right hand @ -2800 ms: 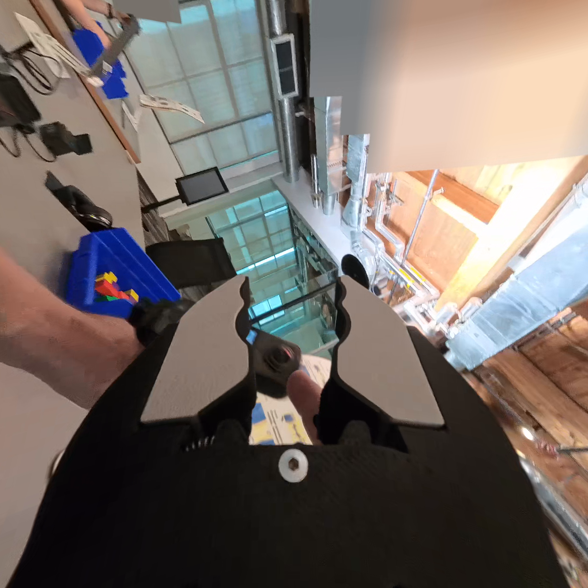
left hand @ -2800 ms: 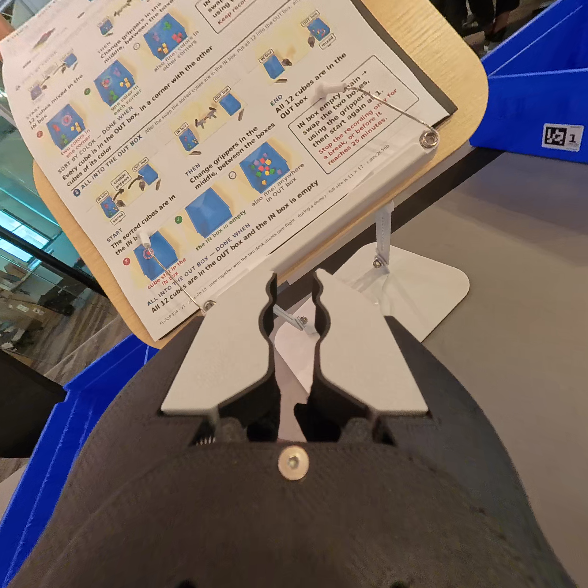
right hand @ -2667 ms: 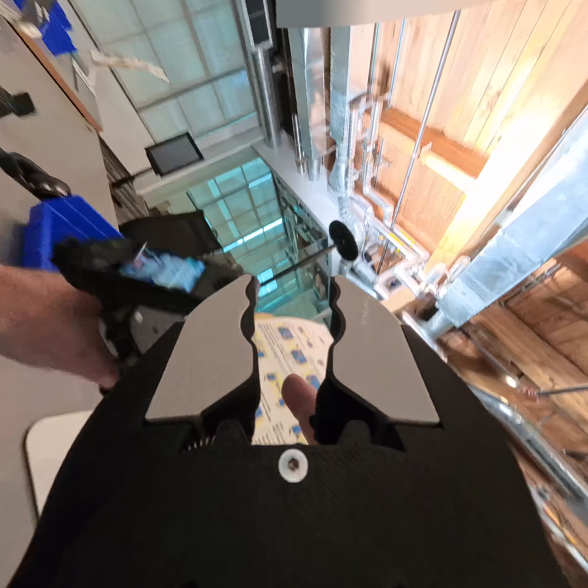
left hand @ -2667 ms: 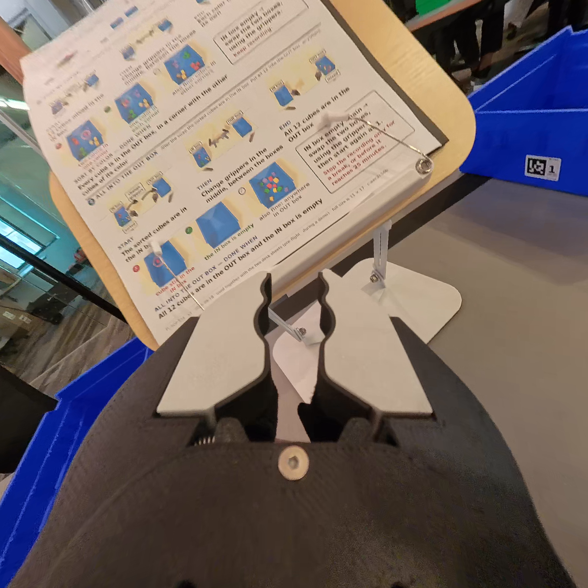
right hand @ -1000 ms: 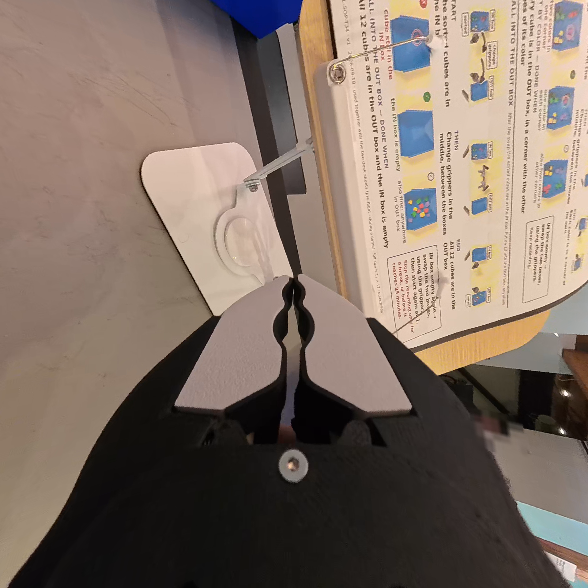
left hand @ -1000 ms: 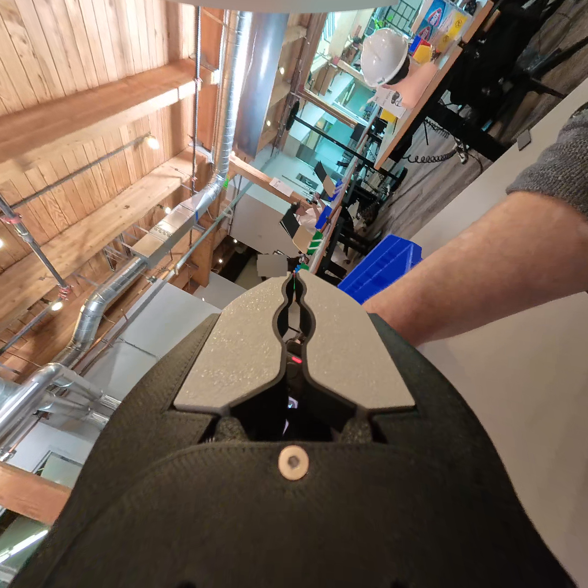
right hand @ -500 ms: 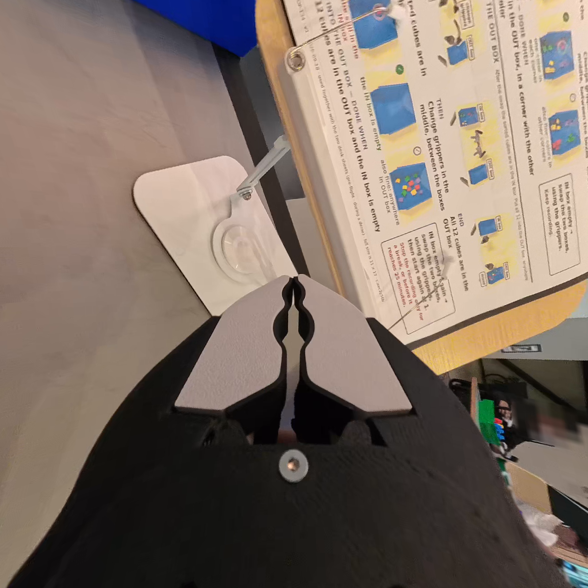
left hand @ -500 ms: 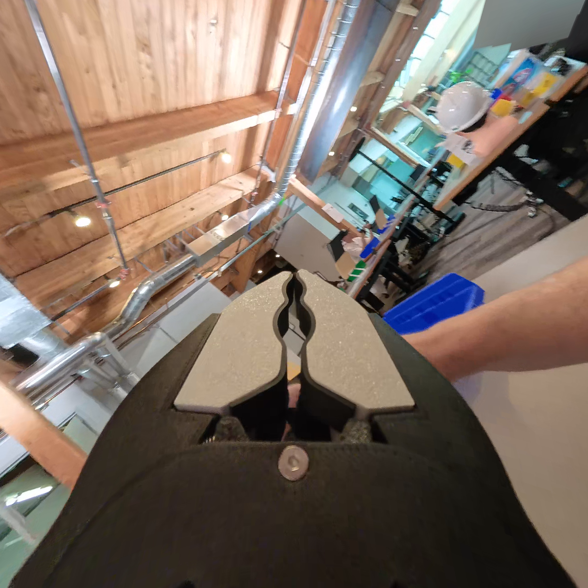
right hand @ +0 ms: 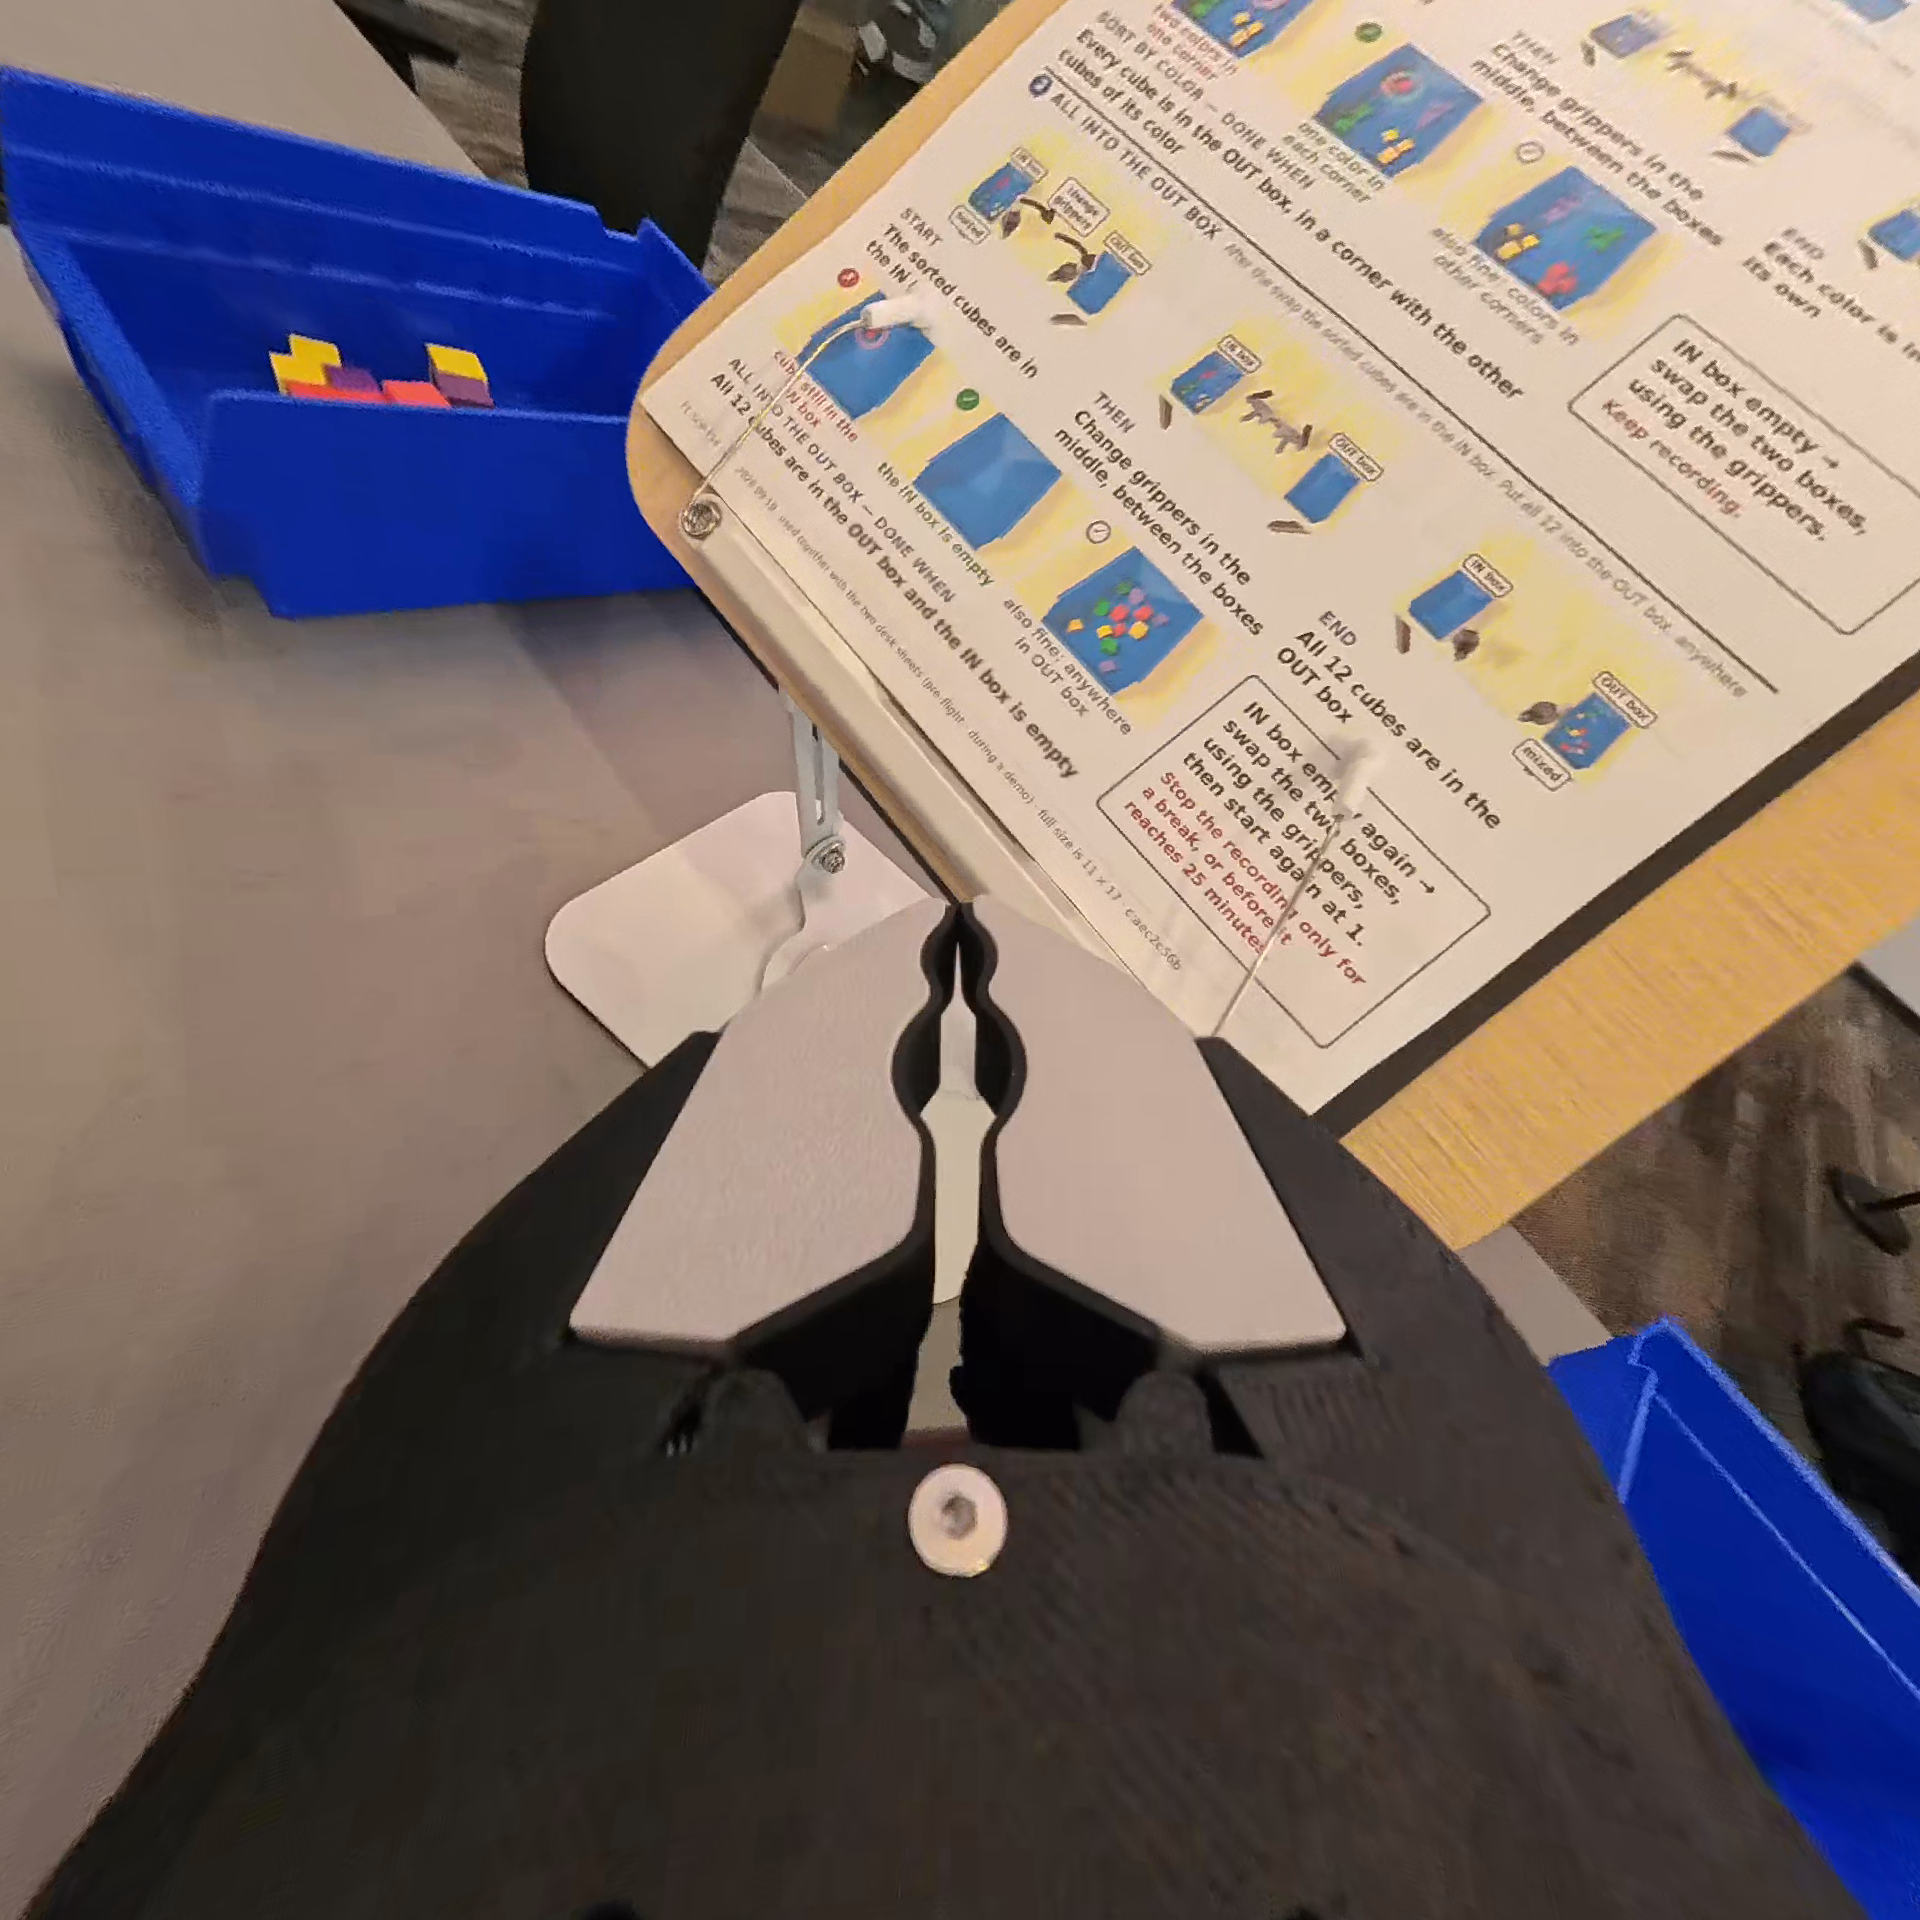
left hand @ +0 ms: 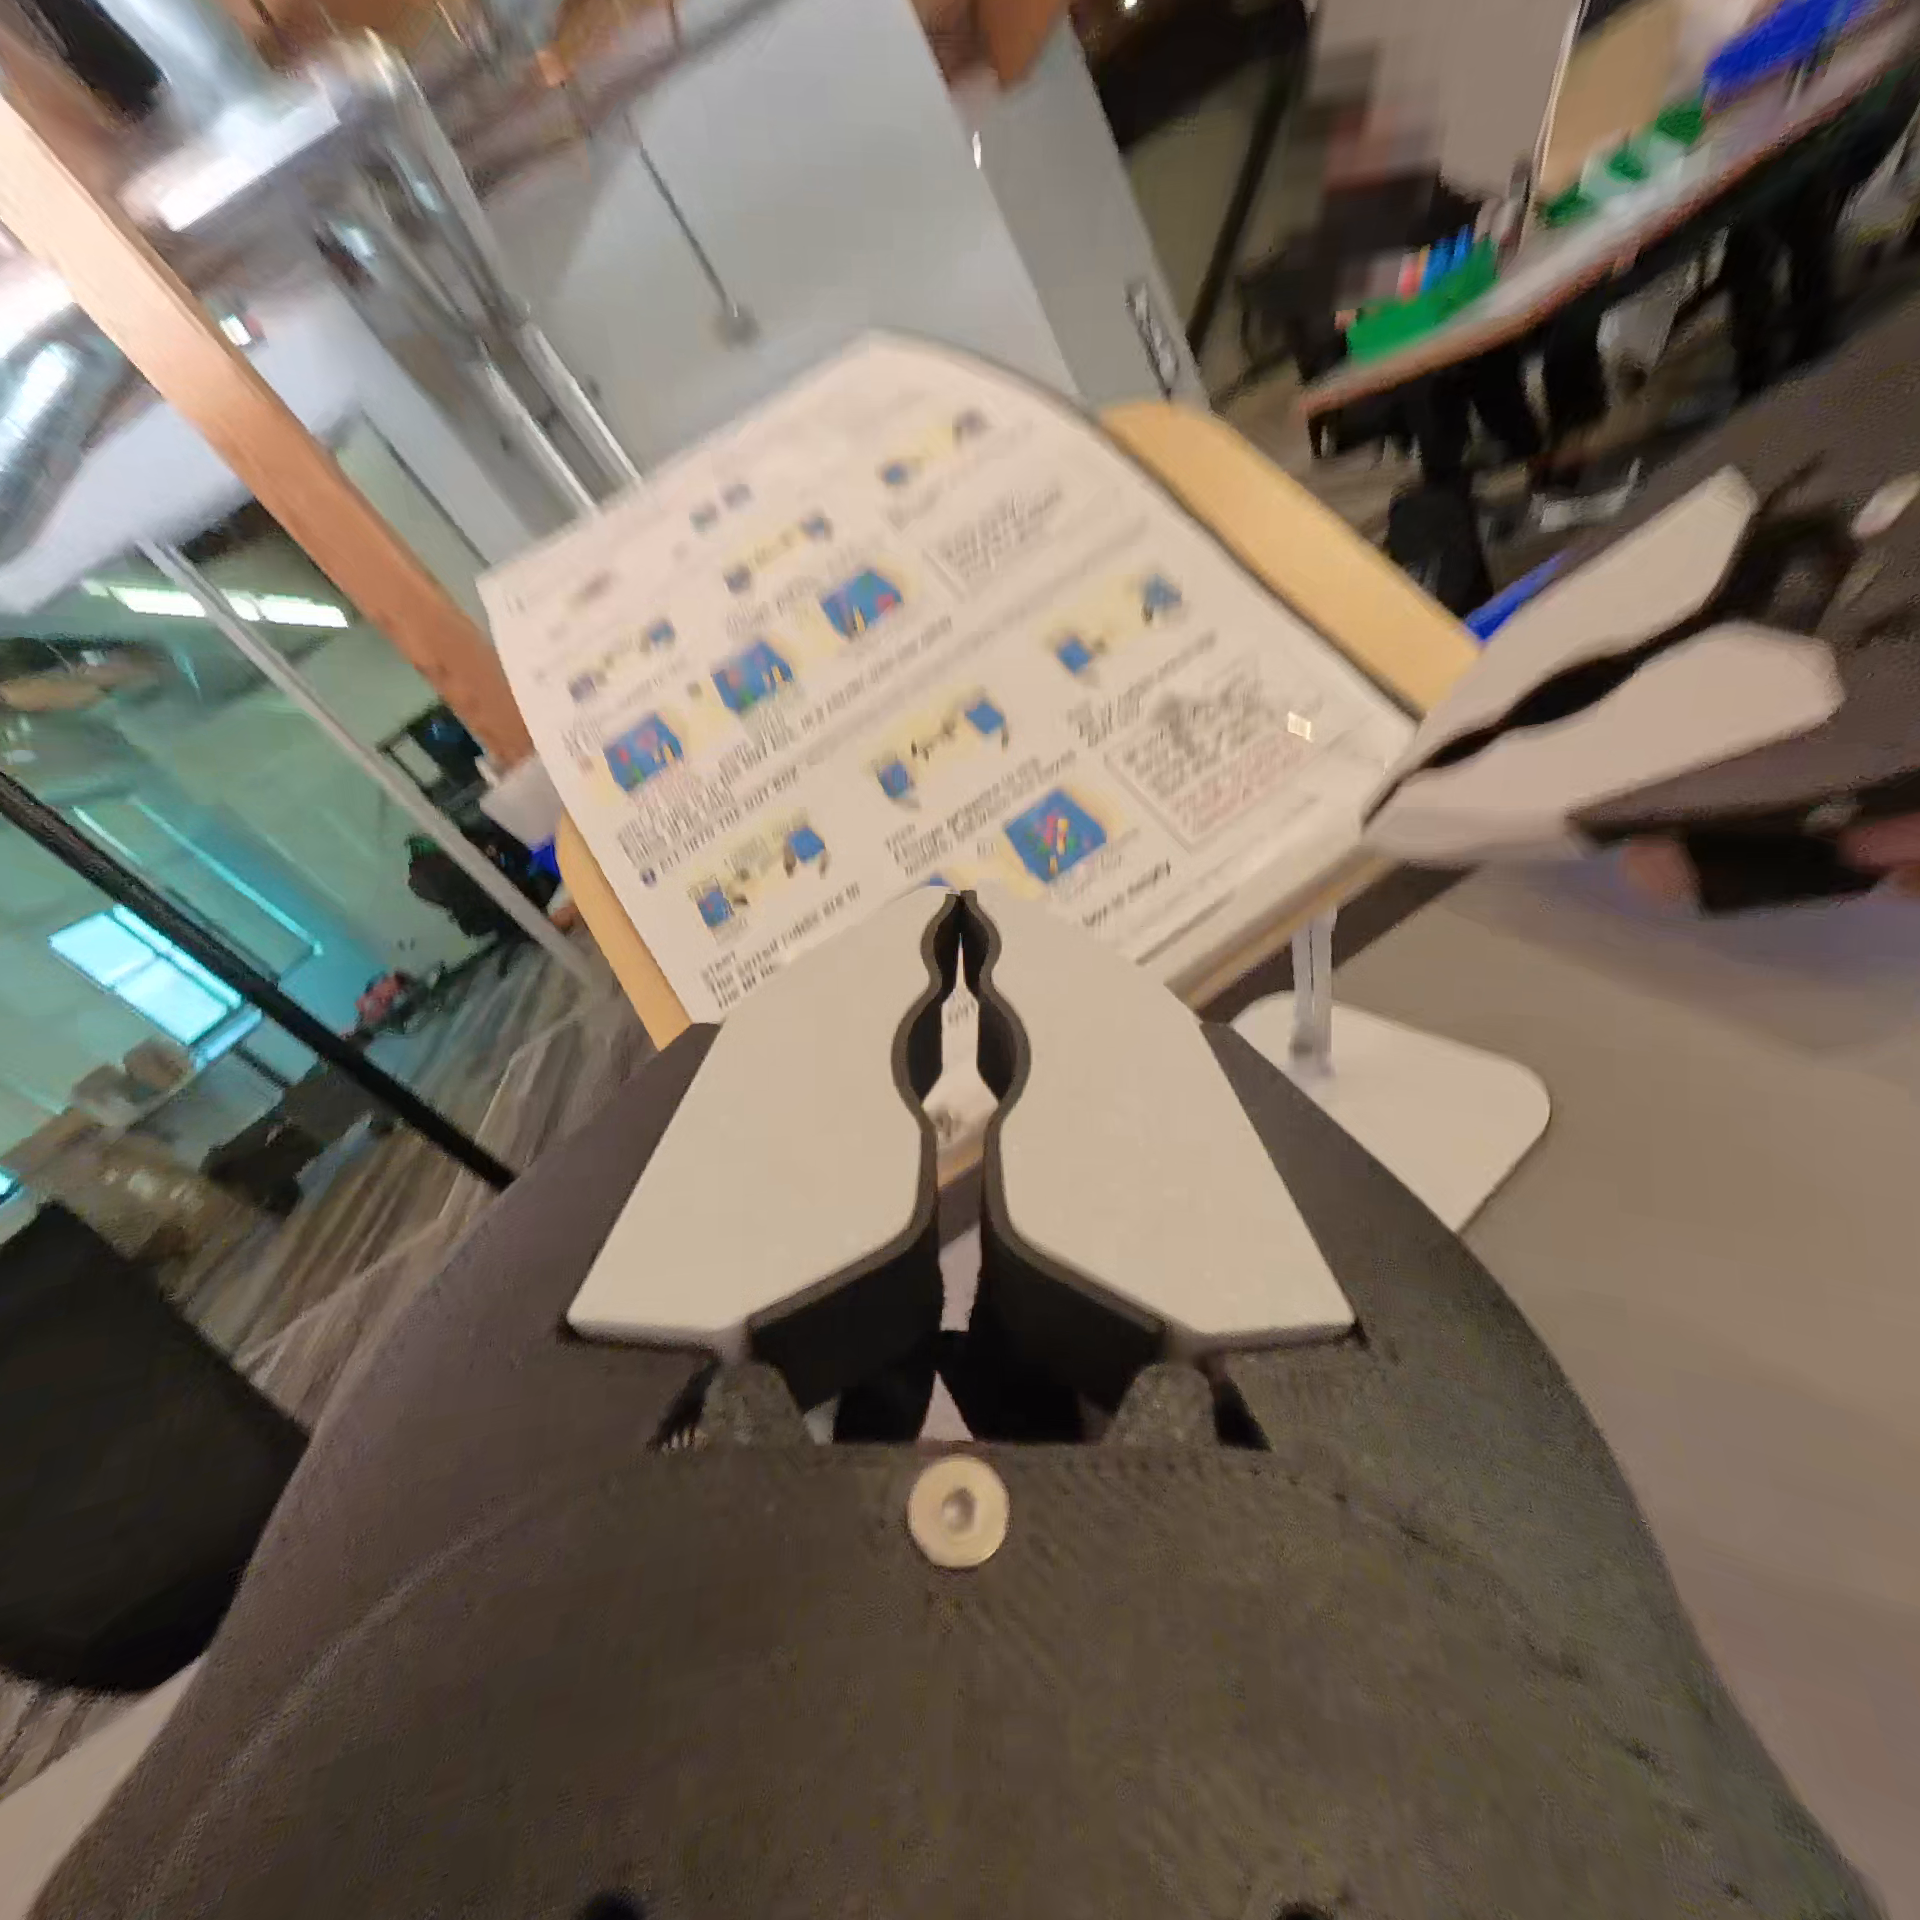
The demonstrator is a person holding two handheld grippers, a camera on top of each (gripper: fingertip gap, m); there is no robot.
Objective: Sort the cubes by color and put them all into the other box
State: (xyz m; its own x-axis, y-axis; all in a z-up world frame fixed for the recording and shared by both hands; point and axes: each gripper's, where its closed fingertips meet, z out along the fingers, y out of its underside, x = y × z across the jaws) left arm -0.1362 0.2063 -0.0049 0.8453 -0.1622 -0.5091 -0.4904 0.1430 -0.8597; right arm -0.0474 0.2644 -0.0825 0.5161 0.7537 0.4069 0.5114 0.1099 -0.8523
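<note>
Swinging down from the ceiling, your left claw [left hand: 961,914] now faces the instruction sheet [left hand: 935,675]; both claws, right [right hand: 961,920] too, pressed together, bare.

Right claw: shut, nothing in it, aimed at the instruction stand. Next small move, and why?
Probably swing the right claw left toward the blue box holding the cubes and open it. Its fingertips meet with nothing between them, it points at the stand's white base, and the cubes are still in that box.
</note>
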